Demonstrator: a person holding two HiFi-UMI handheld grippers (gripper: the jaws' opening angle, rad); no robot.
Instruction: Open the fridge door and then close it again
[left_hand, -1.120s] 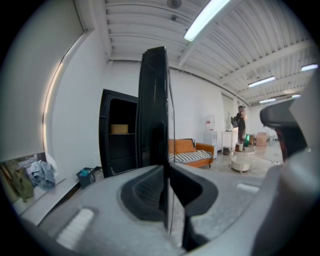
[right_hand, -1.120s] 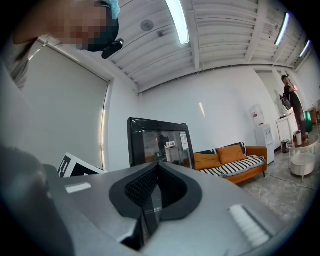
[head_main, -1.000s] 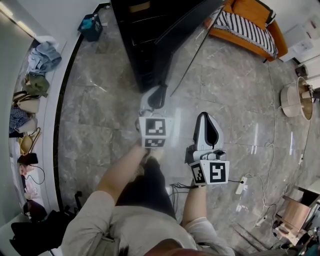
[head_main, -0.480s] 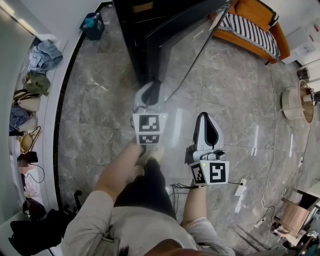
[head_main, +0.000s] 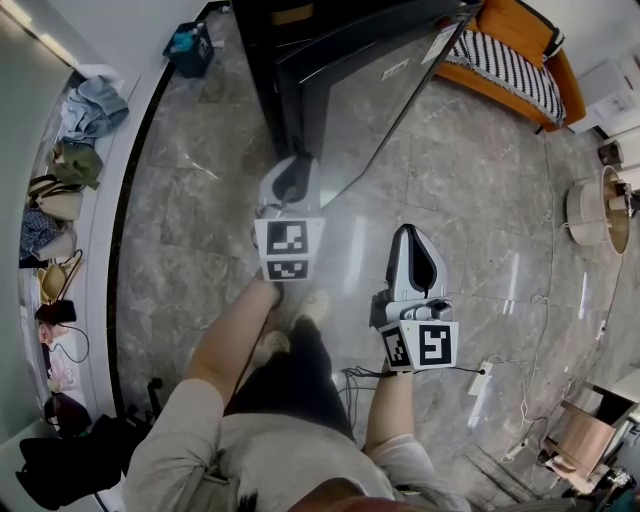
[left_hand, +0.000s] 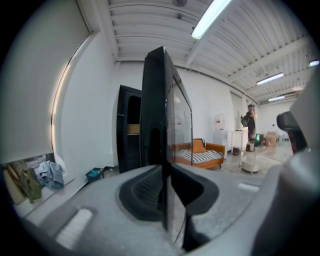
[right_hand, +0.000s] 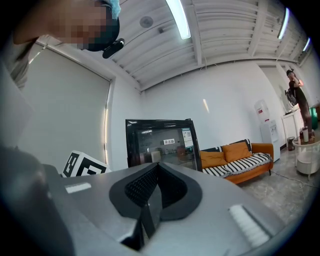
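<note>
The left gripper (left_hand: 167, 186) has its jaws nearly together, though they have just been easing apart a little. The free edge of the fridge door (left_hand: 154, 110) stands upright between the pads, which appear to press on it. The right gripper (right_hand: 156, 176), to its right and nearer the person, has its jaws together on nothing. Beyond the left gripper's tips the door is swung well out from the fridge (left_hand: 127, 132), whose dark inside shows farther off, left of the door. The opening step looks nearly done. The next move likely calls for a firm hold and a push away, swinging the door shut.
</note>
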